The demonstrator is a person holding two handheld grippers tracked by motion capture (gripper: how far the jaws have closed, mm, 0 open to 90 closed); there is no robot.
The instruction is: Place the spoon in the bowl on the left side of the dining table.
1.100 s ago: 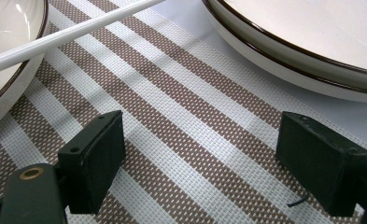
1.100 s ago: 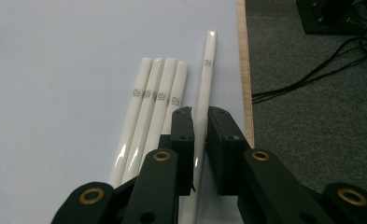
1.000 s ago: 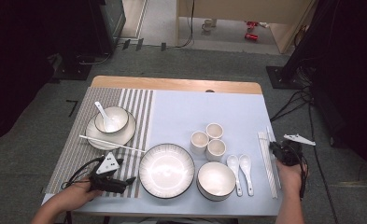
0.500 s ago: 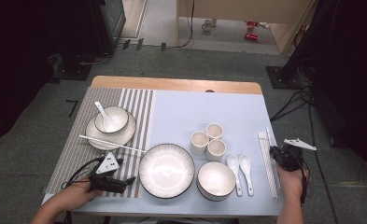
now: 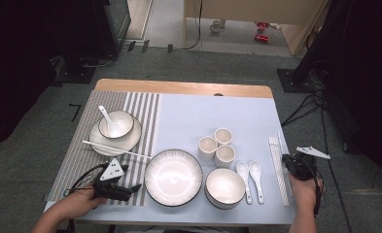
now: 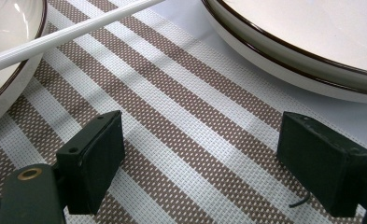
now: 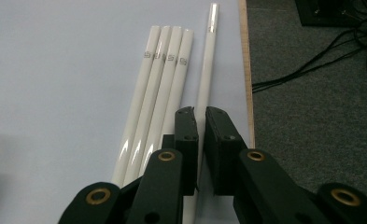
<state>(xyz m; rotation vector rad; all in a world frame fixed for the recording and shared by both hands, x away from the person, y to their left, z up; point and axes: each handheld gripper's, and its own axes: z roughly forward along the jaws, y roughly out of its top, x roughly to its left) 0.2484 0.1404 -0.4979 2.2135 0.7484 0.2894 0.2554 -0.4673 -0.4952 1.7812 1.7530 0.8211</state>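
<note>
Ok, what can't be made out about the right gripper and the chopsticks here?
- Right gripper view: the right gripper has its jaws nearly closed around the single chopstick; pad contact is hidden behind the jaws.
- Same view: near ends of the four chopsticks are covered by the gripper body.
- High view: printed marks on them are too small to read.

A recording room or lab set up as a dining scene is suggested rather than a home. The surface (image 5: 217, 116), laid with a pale blue cloth, a striped placemat (image 5: 77, 155), white bowls and cups, is ringed by grey carpet (image 5: 43, 145), black equipment stands (image 5: 295, 80) and loose cables (image 5: 305, 104). Red cans (image 5: 263, 38) are seen on the floor beyond.
</note>
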